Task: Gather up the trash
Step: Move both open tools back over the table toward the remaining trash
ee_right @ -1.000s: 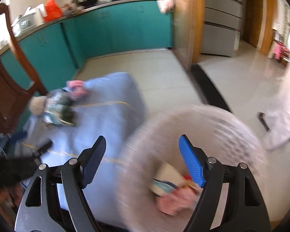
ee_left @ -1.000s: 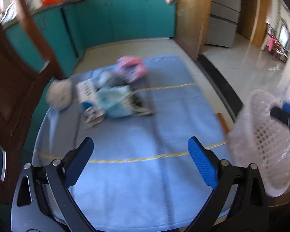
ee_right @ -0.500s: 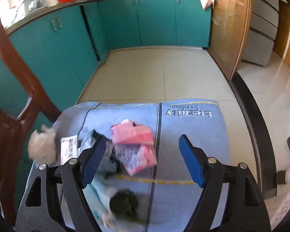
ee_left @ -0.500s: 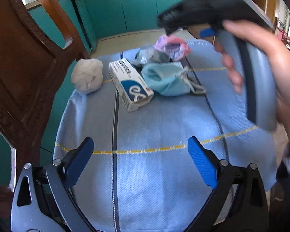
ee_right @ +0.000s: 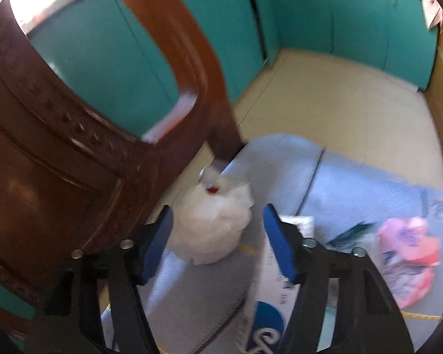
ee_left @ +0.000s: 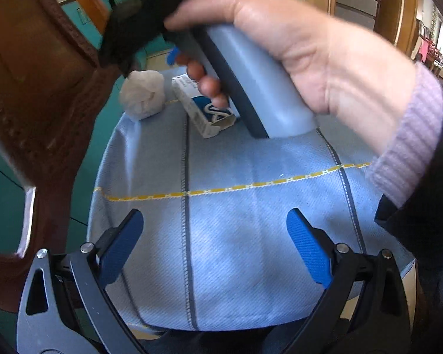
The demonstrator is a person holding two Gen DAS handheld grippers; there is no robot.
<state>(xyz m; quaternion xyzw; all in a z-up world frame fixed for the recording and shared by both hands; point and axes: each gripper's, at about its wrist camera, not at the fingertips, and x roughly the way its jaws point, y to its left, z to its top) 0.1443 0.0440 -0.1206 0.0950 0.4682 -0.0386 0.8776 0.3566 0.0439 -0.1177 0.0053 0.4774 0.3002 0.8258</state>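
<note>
A crumpled white paper wad point(ee_right: 212, 230) lies at the far left corner of the blue cloth point(ee_left: 251, 236). My right gripper point(ee_right: 217, 215) straddles the wad and its jaws are closing. The left pad is at the wad's edge and a gap shows at the right pad. Just right of the wad point(ee_left: 143, 94) lies a white and blue carton point(ee_left: 205, 109), also under the right finger point(ee_right: 283, 244). A pink wrapper point(ee_right: 407, 253) lies further right. My left gripper point(ee_left: 214, 236) hangs open over bare cloth near the front edge. A person's hand point(ee_left: 295, 44) holds the right gripper and hides the rest of the trash.
A carved brown wooden chair back point(ee_right: 73, 147) stands close on the left, right beside the wad. Teal cabinets point(ee_right: 339, 23) and beige floor tiles point(ee_right: 339, 103) lie beyond the cloth. A lilac cuff and dark sleeve point(ee_left: 407, 147) cross the right side of the left wrist view.
The right gripper swung left from the pink wrapper to the white wad and its jaws narrowed. In the left wrist view the hand came across, covering the mask and wrapper.
</note>
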